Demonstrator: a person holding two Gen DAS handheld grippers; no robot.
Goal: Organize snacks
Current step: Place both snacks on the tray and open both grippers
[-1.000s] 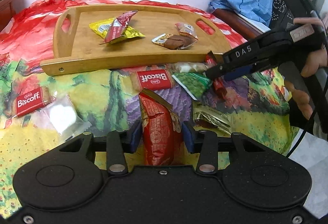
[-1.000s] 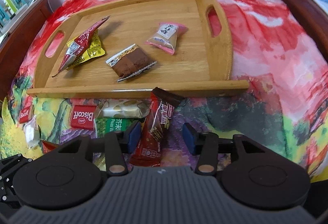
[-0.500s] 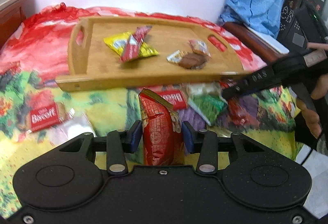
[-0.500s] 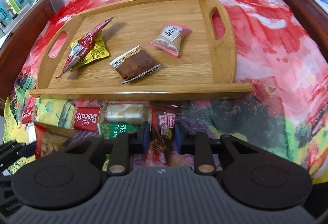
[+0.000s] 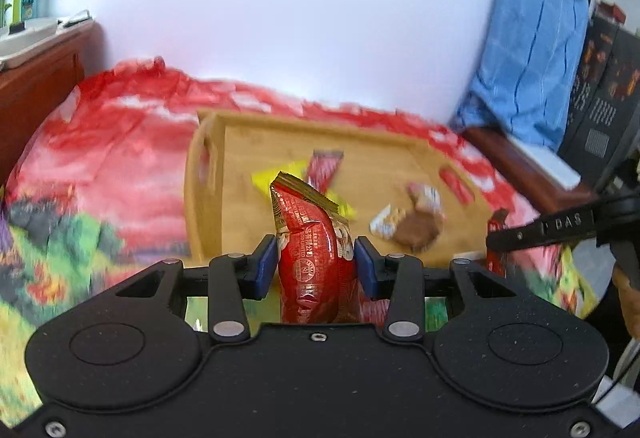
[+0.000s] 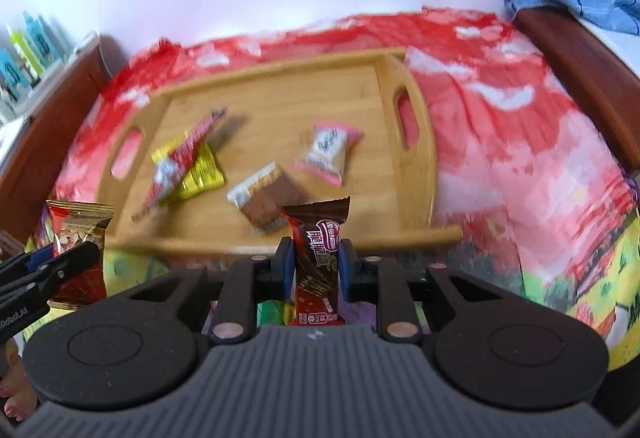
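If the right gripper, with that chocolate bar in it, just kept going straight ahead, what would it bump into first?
Probably the wooden tray: the right gripper, shut on the dark wafer bar, points at its near rim, with the brown snack packet just beyond. Depth is uncertain.

White wall (image 5: 280, 17), red floral cloth (image 6: 520, 141) over table, dark wood headboard (image 5: 36, 85), blue checked fabric (image 5: 532, 49) at right.

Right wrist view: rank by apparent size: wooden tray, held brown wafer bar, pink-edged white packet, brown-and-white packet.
1. wooden tray, by far.
2. brown wafer bar, shut in the right tool; inflated by nearness to the camera.
3-4. brown-and-white packet and pink-edged white packet: look alike, blurred, no ranking.
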